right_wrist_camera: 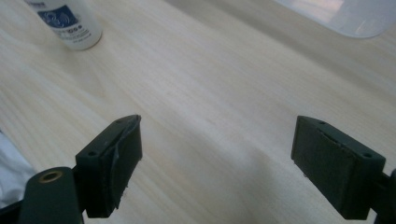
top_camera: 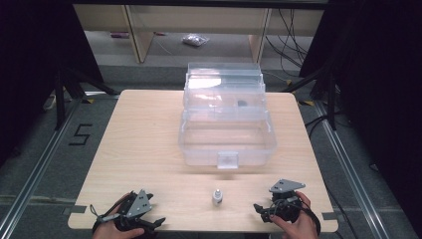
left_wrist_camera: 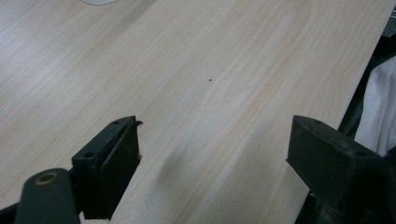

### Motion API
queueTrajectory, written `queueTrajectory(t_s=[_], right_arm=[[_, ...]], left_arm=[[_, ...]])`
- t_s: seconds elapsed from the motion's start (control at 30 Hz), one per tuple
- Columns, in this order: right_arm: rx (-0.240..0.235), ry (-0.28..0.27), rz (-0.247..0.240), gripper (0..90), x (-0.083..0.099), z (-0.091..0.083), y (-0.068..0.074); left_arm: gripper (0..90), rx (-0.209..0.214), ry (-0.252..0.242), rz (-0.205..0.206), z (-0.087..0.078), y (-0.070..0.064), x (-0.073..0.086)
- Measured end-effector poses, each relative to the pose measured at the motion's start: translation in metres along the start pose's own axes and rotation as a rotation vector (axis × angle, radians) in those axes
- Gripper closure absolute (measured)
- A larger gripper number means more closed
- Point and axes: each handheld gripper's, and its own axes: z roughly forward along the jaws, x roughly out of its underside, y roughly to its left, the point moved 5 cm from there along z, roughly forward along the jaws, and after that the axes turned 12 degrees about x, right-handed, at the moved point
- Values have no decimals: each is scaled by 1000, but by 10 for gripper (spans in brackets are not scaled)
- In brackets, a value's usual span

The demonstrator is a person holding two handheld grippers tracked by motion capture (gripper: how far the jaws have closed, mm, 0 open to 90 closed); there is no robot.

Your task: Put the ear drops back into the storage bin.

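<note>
A small white bottle (top_camera: 217,196) with a blue label stands upright near the table's front edge, between my two grippers; it also appears as the white bottle (right_wrist_camera: 70,23) at the upper left of the right gripper view. A clear plastic box (top_camera: 227,134) with its tiered lid swung open sits in the middle of the table. My left gripper (top_camera: 152,225) rests at the front left, open, jaws wide over bare wood (left_wrist_camera: 210,140). My right gripper (top_camera: 261,209) rests at the front right, open, with nothing between its jaws.
The light wooden table (top_camera: 144,144) has rounded corners and its front edge is close under both hands. A corner of the clear box (right_wrist_camera: 345,18) shows at the top right of the right gripper view. Dark floor, rails and cables surround the table.
</note>
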Motion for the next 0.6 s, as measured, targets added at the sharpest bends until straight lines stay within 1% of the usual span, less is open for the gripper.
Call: queueTrajectory(t_s=[0.03,0.07,0.1,0.13,0.2,0.23,0.27,0.3,0.33,0.37,0.4,0.43,0.47,0.5,0.6], right_arm=[[-5,20,20,173,0,-1,3],[-3,18,-10,173,0,-1,2],[-5,11,2,173,0,0,4],[-13,32,-11,173,0,-2,3],[-17,38,-8,173,-1,-2,5],[-15,31,-23,173,-2,-2,4],[-17,29,-27,173,-3,-2,5],[-24,48,-11,173,-3,-3,7],[-25,45,-22,173,-3,-3,7],[-23,33,-22,172,-4,-1,8],[-30,50,-28,172,-5,-3,9],[-30,45,-28,173,-5,-2,10],[-32,53,-45,173,-6,-2,10],[-32,52,-46,172,-7,-2,10],[-38,61,-45,172,-8,-3,13]], left_arm=[[164,0,0,-1,0,0,0],[164,2,2,-2,0,0,0],[164,4,-1,-21,0,-1,0],[164,3,-1,-22,0,-1,0],[164,3,-3,-21,0,-1,0],[164,2,-2,-14,0,-1,0],[164,4,-2,-20,0,-1,0],[164,4,-1,-22,0,-1,1],[164,4,-1,-20,0,-1,0],[164,4,-2,-21,0,-1,0],[164,4,-1,-21,0,-1,0],[164,4,0,-20,0,-1,1],[164,8,-2,-19,1,-1,1],[164,0,2,-22,1,0,1],[164,3,2,-21,1,0,1]])
